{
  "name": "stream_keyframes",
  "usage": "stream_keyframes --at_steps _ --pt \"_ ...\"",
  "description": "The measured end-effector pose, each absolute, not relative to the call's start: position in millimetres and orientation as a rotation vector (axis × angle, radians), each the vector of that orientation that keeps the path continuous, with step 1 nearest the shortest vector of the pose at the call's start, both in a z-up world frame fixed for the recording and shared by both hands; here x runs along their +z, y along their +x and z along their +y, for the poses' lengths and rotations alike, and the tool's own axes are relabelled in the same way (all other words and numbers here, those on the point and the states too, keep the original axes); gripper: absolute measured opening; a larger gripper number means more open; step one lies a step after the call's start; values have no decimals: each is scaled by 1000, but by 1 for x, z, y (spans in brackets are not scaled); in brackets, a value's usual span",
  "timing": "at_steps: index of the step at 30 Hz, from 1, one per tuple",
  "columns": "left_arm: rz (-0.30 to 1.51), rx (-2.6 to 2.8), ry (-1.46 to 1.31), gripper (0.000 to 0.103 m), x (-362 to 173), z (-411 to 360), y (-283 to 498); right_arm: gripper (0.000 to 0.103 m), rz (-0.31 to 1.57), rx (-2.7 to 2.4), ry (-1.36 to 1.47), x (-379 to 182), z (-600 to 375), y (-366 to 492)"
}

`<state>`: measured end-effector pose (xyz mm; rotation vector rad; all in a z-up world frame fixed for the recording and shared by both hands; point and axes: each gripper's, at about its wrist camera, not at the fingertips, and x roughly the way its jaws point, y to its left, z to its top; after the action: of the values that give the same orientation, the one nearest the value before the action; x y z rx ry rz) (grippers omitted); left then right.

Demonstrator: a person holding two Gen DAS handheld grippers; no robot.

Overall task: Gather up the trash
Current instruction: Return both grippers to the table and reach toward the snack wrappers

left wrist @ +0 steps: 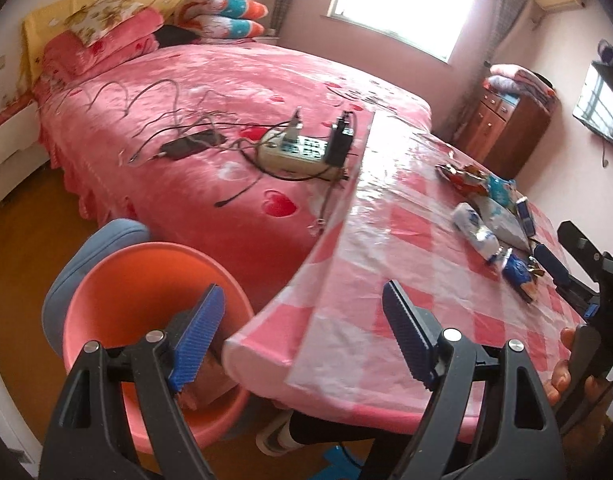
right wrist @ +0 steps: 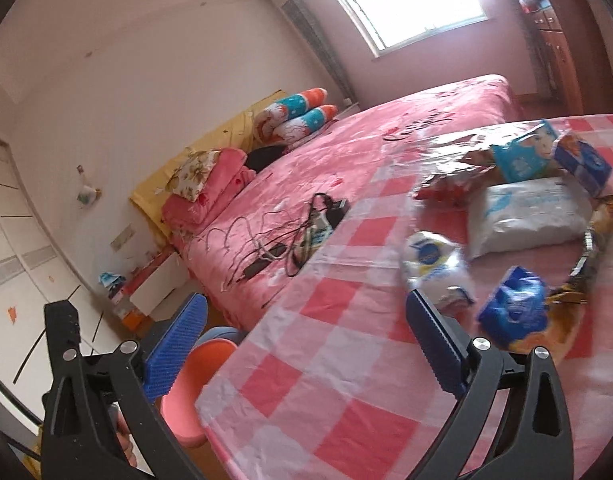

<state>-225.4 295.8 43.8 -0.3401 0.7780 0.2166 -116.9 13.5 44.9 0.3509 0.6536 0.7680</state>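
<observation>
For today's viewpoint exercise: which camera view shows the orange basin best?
The left wrist view: the orange basin shows its open rim and inside, below the table edge. The right wrist view catches only a sliver of the basin behind a gripper finger.

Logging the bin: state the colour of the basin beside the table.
The basin is salmon pink, clearest in the left wrist view.
</observation>
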Motion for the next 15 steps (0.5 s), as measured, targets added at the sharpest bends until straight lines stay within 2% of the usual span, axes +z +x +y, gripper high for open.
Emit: stream_keyframes --at_steps 8,15 --pt "801 169 -282 82 51 261 -209 98 737 701 443 29 -26 -99" --pt "808 117 -226 82 63 226 -178 98 726 610 472 26 -66 -88"
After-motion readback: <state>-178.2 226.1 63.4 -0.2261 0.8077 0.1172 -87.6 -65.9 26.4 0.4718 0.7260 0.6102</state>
